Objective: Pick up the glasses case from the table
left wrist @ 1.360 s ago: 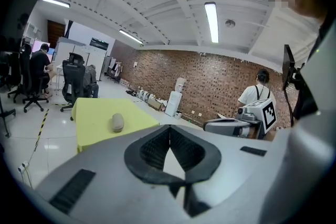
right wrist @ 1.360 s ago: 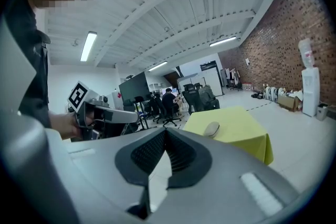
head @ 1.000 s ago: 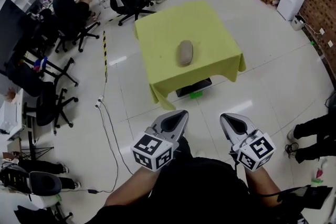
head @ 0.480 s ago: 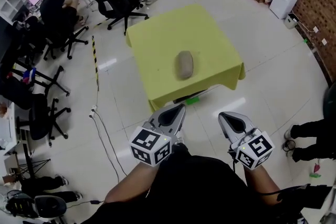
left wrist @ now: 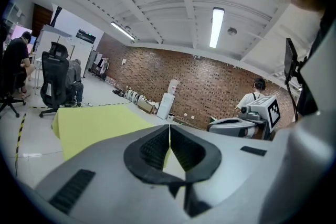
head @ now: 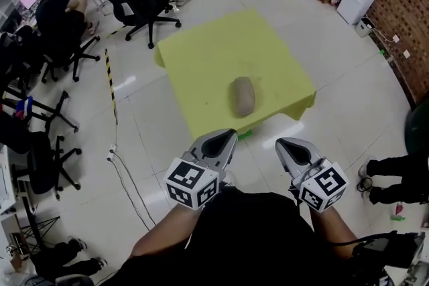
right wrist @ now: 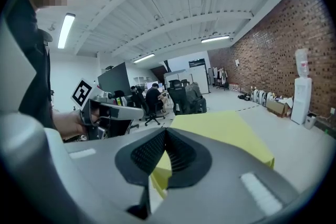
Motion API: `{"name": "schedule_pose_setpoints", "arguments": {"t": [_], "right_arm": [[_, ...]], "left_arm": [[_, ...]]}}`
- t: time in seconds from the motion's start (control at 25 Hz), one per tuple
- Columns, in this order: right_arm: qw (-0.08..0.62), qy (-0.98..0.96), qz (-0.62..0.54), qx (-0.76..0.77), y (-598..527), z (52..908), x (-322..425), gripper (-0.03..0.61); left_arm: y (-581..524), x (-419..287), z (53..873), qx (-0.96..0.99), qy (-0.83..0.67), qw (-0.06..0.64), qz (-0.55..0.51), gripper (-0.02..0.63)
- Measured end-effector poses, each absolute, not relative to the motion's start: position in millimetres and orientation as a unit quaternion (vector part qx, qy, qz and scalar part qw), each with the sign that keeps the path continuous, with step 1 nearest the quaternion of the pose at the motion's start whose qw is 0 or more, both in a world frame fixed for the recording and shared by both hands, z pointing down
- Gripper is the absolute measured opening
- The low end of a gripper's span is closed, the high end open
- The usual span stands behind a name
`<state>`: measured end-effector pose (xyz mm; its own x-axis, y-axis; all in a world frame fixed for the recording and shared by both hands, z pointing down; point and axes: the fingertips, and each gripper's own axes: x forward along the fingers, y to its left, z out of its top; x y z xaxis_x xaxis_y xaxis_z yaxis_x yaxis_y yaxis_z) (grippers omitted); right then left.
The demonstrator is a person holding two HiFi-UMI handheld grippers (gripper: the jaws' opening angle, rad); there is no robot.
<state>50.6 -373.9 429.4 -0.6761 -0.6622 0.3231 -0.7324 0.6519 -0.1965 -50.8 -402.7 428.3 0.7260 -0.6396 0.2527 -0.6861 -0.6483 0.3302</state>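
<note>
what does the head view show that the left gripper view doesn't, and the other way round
Only the head view: the glasses case, lying on the yellow table, and both claws seen from above, short of the table. Only the left gripper view: the ceiling lights, and the left claw up close, jaws together with nothing between them. Both: the table, the office chairs and the right claw.
</note>
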Motion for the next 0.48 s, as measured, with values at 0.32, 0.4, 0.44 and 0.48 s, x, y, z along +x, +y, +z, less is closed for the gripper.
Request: {"name": "schedule_pose_setpoints", "arguments": {"t": [0.32,0.4,0.44,0.48], "right_arm": [[0.127,-0.895,0.165,0.396,-403,434,38,0.003],[0.127,-0.893,0.169,0.397,-412,436,43,0.003],[0.126,-0.893,0.172,0.397,-417,438,46,0.003],[0.127,-0.892,0.175,0.397,-421,440,49,0.003]], "left_arm": [[-448,-61,451,0.905,-0.359,0.216,0.076,0.049],[-459,-57,464,0.902,-0.360,0.222,0.087,0.058],[-465,-54,471,0.900,-0.361,0.226,0.094,0.069],[-472,-51,478,0.897,-0.364,0.230,0.101,0.075]]}}
